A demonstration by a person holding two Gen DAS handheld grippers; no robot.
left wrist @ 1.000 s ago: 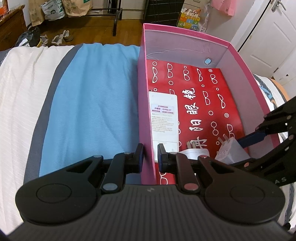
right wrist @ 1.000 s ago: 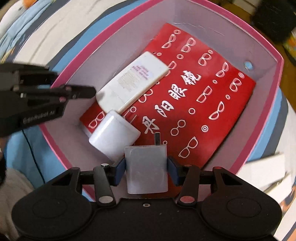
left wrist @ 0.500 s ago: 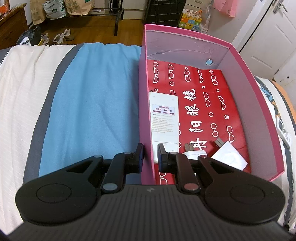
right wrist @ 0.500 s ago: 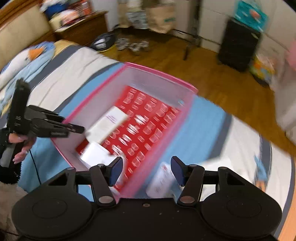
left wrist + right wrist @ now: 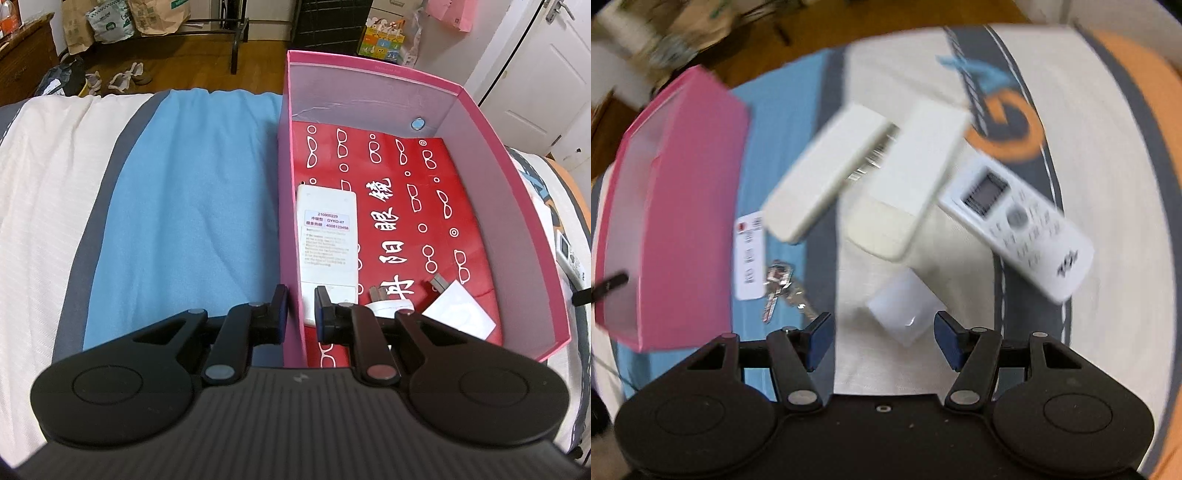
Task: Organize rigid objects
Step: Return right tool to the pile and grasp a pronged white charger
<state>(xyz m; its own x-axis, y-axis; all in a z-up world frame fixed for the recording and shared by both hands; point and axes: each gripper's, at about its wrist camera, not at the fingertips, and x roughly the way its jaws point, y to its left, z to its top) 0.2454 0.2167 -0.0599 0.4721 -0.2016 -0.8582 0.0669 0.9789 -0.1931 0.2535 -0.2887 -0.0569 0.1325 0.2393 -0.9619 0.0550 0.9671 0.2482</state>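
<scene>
The right gripper [image 5: 884,341], jaws just opened and empty, now hovers before a white block [image 5: 905,310] outside the pink box [image 5: 291,229], whose wall the left gripper [image 5: 300,310] clamps

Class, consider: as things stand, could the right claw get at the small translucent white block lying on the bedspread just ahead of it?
Probably yes: the right claw is open and empty, and the block lies uncovered right before it.

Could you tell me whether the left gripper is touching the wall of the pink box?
Touching: the left wrist view shows the left gripper shut on the pink box, one finger on each side of its near wall.
</scene>
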